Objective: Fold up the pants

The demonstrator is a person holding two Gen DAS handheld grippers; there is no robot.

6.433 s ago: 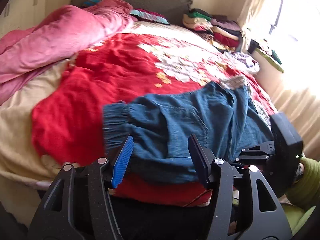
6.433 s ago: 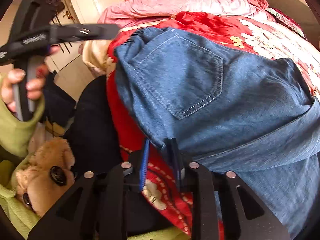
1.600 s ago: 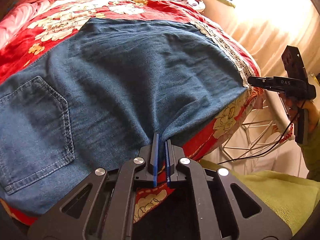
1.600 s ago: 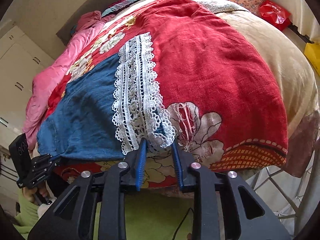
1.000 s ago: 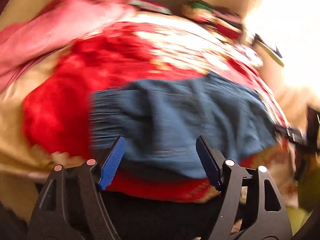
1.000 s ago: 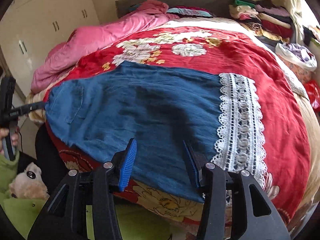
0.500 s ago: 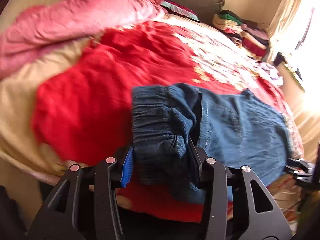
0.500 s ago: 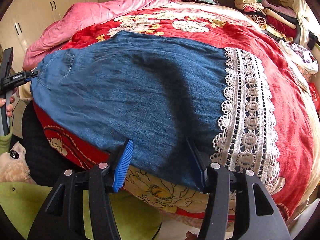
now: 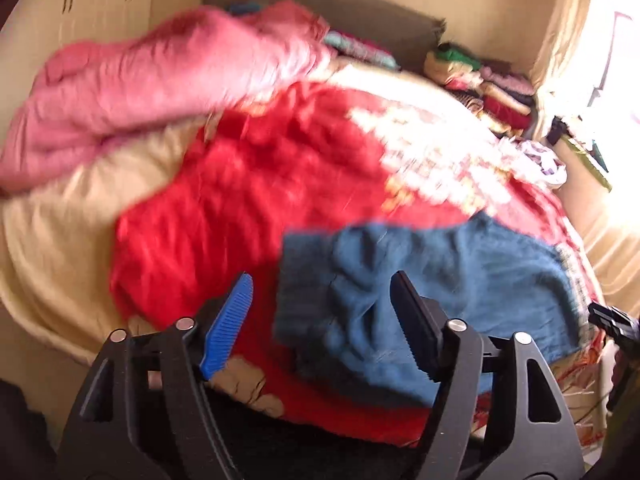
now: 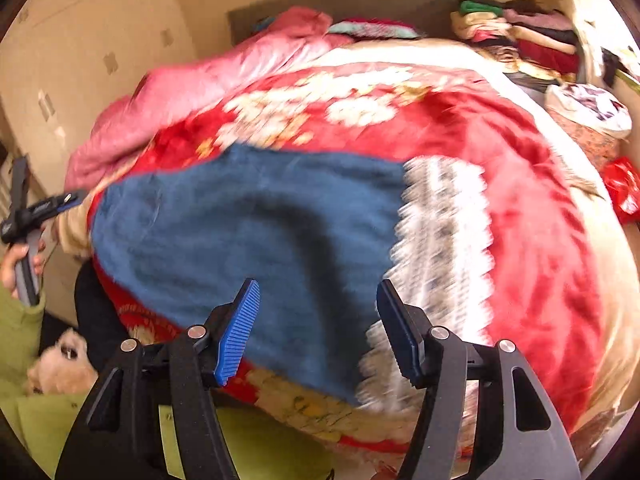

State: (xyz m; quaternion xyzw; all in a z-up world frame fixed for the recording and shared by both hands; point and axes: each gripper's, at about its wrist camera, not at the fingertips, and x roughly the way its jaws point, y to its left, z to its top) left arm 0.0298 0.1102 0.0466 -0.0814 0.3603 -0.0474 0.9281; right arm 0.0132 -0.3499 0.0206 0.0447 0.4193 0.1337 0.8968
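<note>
The blue denim pants (image 9: 420,280) with white lace hem (image 10: 440,240) are spread on the red floral bedspread (image 9: 240,200), just beyond both grippers; the left gripper (image 9: 320,320) and right gripper (image 10: 318,324) are opening, nothing clamped.

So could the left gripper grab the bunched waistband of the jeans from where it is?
Probably yes. The left gripper has its jaws opening, and the bunched waistband of the jeans lies right ahead between the fingers, with nothing covering it on the red blanket.

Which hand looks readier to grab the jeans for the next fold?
Probably left. The left gripper, jaws opening, frames the bunched waistband of the jeans. The right gripper, also opening, hangs over flat denim beside the lace hem.
</note>
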